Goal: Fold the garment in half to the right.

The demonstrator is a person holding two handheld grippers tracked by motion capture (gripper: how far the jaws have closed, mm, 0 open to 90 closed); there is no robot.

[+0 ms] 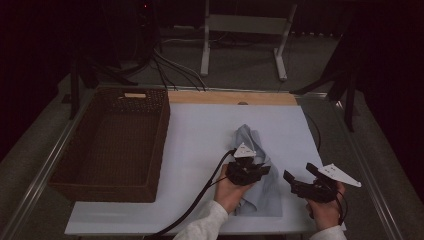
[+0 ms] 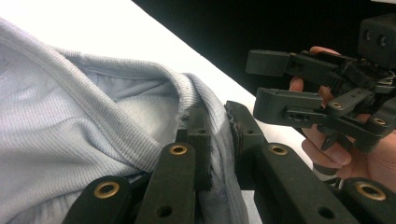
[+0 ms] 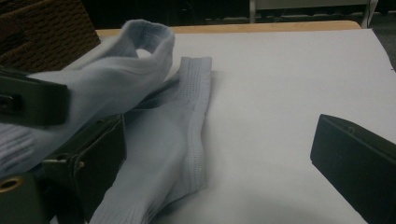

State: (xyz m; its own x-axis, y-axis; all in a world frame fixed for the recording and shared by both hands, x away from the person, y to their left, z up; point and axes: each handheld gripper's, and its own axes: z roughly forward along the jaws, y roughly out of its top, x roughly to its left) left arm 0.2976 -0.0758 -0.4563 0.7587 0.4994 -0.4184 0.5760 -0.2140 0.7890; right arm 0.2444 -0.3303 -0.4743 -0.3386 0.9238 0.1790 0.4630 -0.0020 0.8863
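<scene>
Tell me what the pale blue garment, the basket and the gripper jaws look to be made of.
Pale blue garment: a soft knit fabric, likely cotton; fine ribbing and stitched hems show, matte.
Basket: dark brown woven wicker or rattan by its plaited walls; could be an imitation.
Left gripper and right gripper: matte black rigid parts, probably moulded or printed plastic, with brass-coloured metal rivets at the joints.

No readable text, labels, brand names, numbers or signs appear on any surface in the high view or in either of the two gripper views.
</scene>
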